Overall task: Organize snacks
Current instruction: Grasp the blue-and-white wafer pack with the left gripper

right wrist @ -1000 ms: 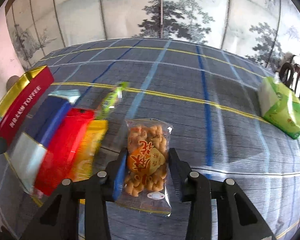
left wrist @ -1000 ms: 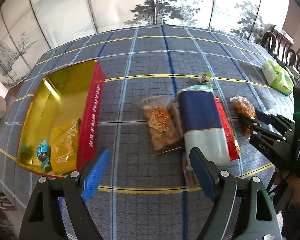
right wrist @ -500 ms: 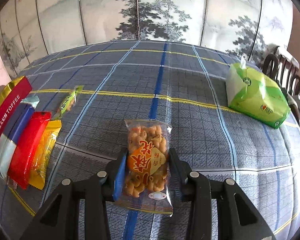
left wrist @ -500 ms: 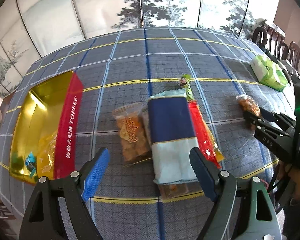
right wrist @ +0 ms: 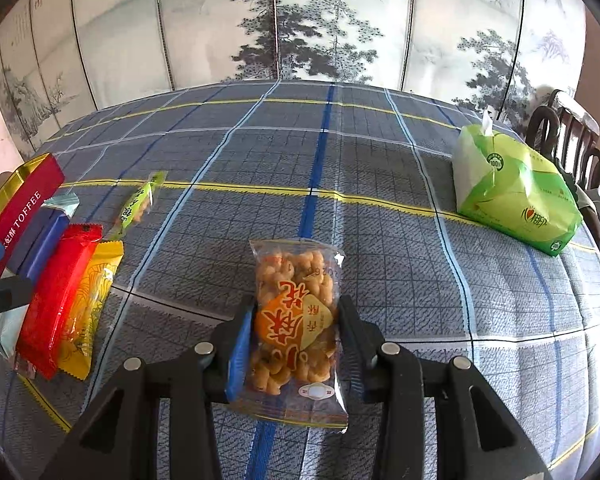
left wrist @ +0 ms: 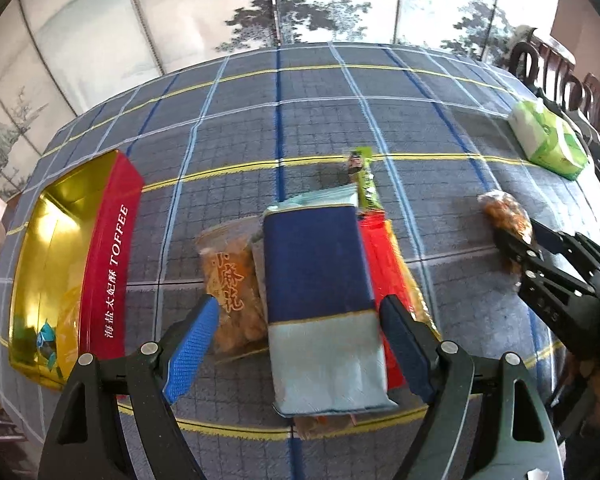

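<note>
The tabletop (right wrist: 380, 168), covered in a blue-grey plaid cloth with yellow and blue lines, fills most of both views, with a painted folding screen (right wrist: 300, 24) of pines behind it. At the left edge of the left wrist view sits the toffee tin (left wrist: 108, 264), red outside and gold inside, with a few wrapped snacks lying in its lower end. In the centre of that view lies the blue and pale packet (left wrist: 320, 300), resting on top of a pile: a clear bag of fried twists (left wrist: 230, 280) pokes out on its left, a red packet (left wrist: 380, 256) over a yellow packet (right wrist: 92, 300) on its right, and a slim green packet (left wrist: 364, 184) just above. The left gripper (left wrist: 300, 344) stands spread wide, one blue pad on each side of the blue and pale packet, touching nothing that can be seen. At the upper right of both views a green tissue pack (right wrist: 512, 192) lies well apart from the snacks. In the lower middle of the right wrist view, the right gripper (right wrist: 296, 340) is clamped on a twist snack bag (right wrist: 296, 320), clear with an orange label, squeezing its sides.
</note>
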The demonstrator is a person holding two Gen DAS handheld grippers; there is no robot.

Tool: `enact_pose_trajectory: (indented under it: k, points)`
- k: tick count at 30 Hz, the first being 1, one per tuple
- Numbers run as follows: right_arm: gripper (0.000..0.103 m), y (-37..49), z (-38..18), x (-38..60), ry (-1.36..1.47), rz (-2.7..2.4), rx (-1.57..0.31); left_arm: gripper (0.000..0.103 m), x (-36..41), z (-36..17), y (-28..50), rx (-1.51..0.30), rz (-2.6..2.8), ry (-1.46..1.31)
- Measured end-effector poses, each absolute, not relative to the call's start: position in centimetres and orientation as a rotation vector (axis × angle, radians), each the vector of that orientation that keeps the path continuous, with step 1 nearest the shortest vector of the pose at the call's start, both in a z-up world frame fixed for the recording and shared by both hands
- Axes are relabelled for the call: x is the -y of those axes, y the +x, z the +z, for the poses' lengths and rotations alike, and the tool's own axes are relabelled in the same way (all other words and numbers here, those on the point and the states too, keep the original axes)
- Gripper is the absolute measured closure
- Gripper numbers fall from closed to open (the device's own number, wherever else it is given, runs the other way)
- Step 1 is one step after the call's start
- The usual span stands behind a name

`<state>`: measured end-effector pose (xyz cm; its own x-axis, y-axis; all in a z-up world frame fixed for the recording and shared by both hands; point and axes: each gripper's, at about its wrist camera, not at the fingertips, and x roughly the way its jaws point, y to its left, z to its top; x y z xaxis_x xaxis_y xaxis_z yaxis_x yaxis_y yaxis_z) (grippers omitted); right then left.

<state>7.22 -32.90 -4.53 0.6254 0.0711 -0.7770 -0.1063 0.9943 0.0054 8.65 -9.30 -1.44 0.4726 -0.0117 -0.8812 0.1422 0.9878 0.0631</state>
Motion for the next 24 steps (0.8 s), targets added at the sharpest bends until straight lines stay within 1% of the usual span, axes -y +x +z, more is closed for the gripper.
enact_pose_trajectory:
  k: [7, 8, 9, 10, 11, 12, 15, 24]
  points:
    - [0.061, 7.30, -4.59, 32.88, -0.044, 0.102, -0.890, 0.031, 8.78, -2.11, 8.70, -1.082, -0.113, 0.105]
    - [0.061, 7.27, -4.58, 32.85, -0.043, 0.102, -0.890, 0.035, 8.73, -2.09, 8.70, -1.085, -0.121, 0.095]
    - [0.061, 7.32, -4.59, 32.92, -0.043, 0.102, -0.890, 0.042, 8.67, -2.04, 8.70, -1.088, -0.135, 0.082]
    - [0.061, 7.28, -4.58, 32.86, -0.043, 0.102, -0.890, 0.046, 8.68, -2.00, 8.69, -1.090, -0.150, 0.074]
    - [0.061, 7.26, -4.58, 32.85, -0.043, 0.102, -0.890, 0.053, 8.71, -1.95, 8.67, -1.092, -0.166, 0.067]
    - [0.061, 7.29, -4.58, 32.89, -0.043, 0.102, -0.890, 0.055, 8.77, -1.87, 8.64, -1.091, -0.173, 0.066]
    - [0.060, 7.30, -4.59, 32.93, -0.044, 0.102, -0.890, 0.057, 8.88, -1.81, 8.48, -1.081, -0.176, 0.076]
    - [0.060, 7.29, -4.62, 32.88, -0.045, 0.102, -0.890, 0.057, 8.15, -1.45, 7.78, -1.068, -0.197, 0.082]
